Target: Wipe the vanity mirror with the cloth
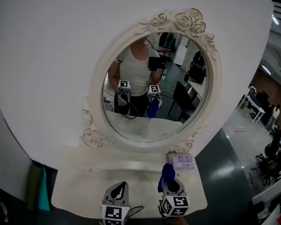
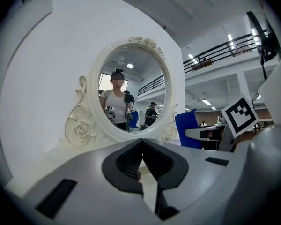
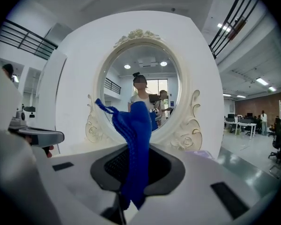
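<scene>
1. Blue cloth (image 3: 133, 139) is pinched between the closed jaws of the right gripper (image 3: 131, 172), and its loose end flops up past the tips. This gripper hovers low over the bench (image 1: 79, 186), well short of the glass.
2. Left gripper (image 2: 141, 158) hangs beside it, jaws brought together on nothing.
3. Vanity mirror (image 1: 178, 74) stands upright at the back of the bench in an ornate white frame, and the cloth is not touching it.
4. To wipe well, I would lay the free fold flat on the glass rather than the hard jaw tips, press lightly, and sweep in overlapping passes from the top downward.
5. Steer clear of the carved frame and the lilac packet (image 1: 181, 161) at its foot.
</scene>
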The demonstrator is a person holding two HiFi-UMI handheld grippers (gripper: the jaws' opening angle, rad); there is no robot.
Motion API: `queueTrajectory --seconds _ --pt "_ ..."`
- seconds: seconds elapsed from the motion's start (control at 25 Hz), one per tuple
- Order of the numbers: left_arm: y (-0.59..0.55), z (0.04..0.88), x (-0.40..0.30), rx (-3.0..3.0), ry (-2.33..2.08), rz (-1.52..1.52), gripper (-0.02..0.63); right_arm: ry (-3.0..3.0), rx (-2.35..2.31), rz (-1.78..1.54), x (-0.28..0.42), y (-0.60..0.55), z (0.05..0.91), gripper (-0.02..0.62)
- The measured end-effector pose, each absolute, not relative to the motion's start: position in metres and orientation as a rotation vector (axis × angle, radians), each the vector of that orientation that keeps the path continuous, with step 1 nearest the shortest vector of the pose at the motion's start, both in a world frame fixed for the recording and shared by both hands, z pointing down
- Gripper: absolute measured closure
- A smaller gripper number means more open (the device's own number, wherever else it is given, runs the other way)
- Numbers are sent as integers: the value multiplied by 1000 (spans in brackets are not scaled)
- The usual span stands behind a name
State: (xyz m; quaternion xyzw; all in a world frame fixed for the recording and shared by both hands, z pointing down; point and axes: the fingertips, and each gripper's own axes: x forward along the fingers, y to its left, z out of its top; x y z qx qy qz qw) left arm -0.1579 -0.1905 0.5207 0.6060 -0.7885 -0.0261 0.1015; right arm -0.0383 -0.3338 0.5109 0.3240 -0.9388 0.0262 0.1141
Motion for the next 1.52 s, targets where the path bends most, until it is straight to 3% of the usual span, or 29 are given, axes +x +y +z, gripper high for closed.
queueTrajectory --seconds 0.84,1.52 --pt "-148 501 -91 1552 -2494 -11 597 -2856 760 170 20 -298 509 525" --pt "-175 496 -99 1595 -2499 -13 597 -2852 753 64 15 -306 505 526"
